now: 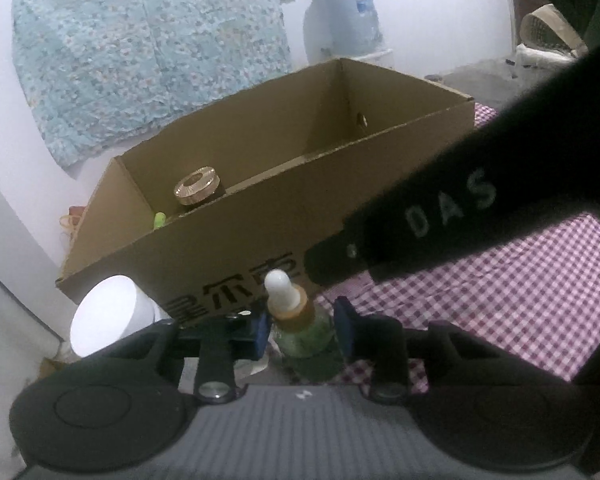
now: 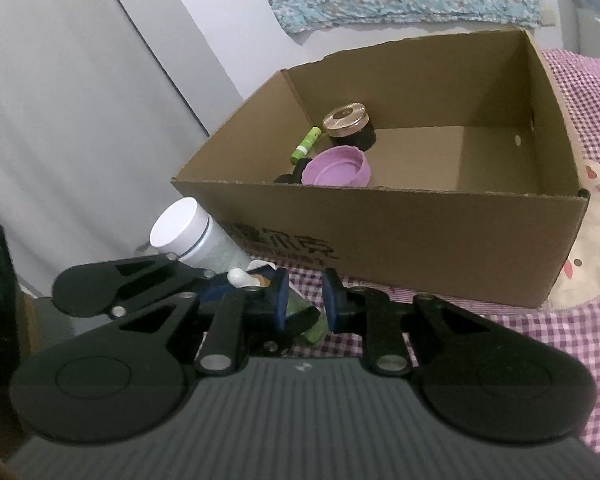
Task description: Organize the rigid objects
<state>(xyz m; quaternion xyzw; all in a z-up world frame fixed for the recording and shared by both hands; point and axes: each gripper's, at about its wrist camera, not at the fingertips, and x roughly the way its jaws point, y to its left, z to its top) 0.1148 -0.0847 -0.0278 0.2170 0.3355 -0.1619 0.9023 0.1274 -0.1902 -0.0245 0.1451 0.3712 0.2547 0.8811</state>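
– Between the left gripper's (image 1: 304,328) blue pads (image 1: 262,332) stands the dropper bottle (image 1: 296,314), right? Where does it go from there?

– Straight ahead. The cardboard box (image 1: 260,236) lies just beyond the bottle, its near wall rising directly behind the white bulb. The left gripper looks right at that wall.

– How is the bottle sitting in the jaws?

– Its long axis runs across the line of the pads: green body low, bulb up and leaning toward the box. The pads look pressed against the glass on both sides, jaws drawn in to the body's width, so I judge it held.

– And the right gripper (image 2: 306,300)?

– Narrowed to a slim gap. Some green shows beneath that gap in its own view, but the left view puts its tip past the bottle's shoulder, on the box side, so I read it as closed on nothing.

– So the left hand is the one to move.

– Yes, it has the bottle. The move probably calls for height first, enough to clear the near wall, then forward.

– Room inside?

– A gold-lidded jar (image 2: 348,120), a green tube (image 2: 306,144) and a purple lid (image 2: 338,168) cluster in the left end. The right end is bare cardboard. A white jar (image 1: 108,320) waits outside, left of the bottle.
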